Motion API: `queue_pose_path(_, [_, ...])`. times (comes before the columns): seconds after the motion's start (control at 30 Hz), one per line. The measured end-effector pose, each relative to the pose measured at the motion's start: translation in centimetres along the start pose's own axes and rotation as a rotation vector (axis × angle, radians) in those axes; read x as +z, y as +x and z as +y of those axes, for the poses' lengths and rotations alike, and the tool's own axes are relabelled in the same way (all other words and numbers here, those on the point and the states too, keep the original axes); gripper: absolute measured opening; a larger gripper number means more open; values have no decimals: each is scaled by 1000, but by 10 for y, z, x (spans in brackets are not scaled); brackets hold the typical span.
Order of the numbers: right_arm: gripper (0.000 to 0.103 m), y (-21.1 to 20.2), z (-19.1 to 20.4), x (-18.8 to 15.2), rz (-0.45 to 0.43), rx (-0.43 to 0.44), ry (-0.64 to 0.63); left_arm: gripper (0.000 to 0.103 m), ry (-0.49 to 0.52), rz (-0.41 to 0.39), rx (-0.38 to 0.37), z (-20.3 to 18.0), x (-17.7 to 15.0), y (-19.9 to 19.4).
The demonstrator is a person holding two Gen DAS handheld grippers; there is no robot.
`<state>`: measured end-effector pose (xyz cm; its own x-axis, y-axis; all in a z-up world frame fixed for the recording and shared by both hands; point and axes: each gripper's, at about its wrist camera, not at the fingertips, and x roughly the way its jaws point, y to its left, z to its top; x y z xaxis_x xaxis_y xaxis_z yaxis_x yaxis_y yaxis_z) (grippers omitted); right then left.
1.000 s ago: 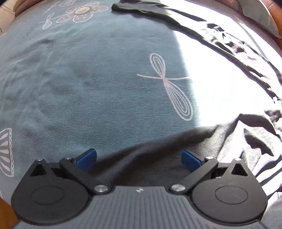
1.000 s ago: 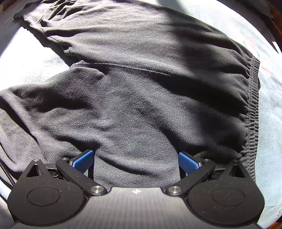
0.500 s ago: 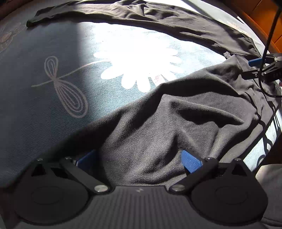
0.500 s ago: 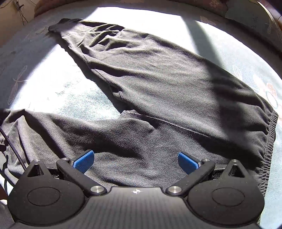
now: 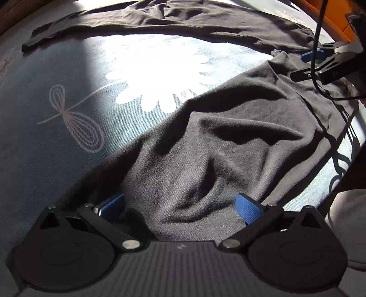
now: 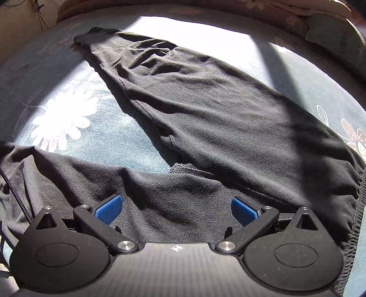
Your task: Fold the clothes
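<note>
Black pants (image 5: 228, 137) lie spread on a blue-grey flowered sheet (image 5: 57, 148), the two legs splayed apart. My left gripper (image 5: 180, 208) is open just above the wrinkled end of the near leg, with cloth lying between its blue pads but not pinched. The far leg runs to its cuff (image 5: 29, 44). My right gripper (image 6: 176, 209) is open over the pants (image 6: 217, 109) near where the legs join, the elastic waistband (image 6: 360, 205) at its right. In the left wrist view the right gripper (image 5: 313, 65) shows at the upper right.
A black cable (image 5: 318, 34) hangs by the right gripper and throws shadows on the cloth. Orange wood (image 5: 336, 20) borders the bed at the far right. A pillow (image 6: 331, 34) lies at the bed's far edge. Bright sunlight covers the sheet (image 6: 137, 141) between the legs.
The left wrist view has swung from bare sheet onto the near leg. The right gripper has drawn back from the cloth, so both legs show. Both grippers stayed open.
</note>
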<state>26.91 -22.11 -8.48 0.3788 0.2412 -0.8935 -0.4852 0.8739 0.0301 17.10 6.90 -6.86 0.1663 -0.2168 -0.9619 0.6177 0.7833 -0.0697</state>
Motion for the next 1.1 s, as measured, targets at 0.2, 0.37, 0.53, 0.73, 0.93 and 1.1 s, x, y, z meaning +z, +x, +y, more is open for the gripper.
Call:
queue_pose_path(0.2, [103,-9,0,-61,171,-25,-88,102,133,77,54,-15,-26,13])
queue_pose_path(0.37, [103,-28,-1,-69,146,-10,-59,101,155,55,-4,-21,-18,-8])
queue_pose_path(0.53, [103,-28,32,-64,81,84,-181,101,273,-25,-141,-51,5,-6])
queue_pose_path(0.73, [103,-21,40,-81,109,67,-230,102,212,68,-245,-56,-6,8])
queue_pose_path(0.93, [103,-42,42,-86,97,128,-305,101,403,27,-319,-81,3,-1])
queue_pose_path(1.1, [103,-43,75,-84,73,412,-549,101,634,-9,-380,-107,11,10])
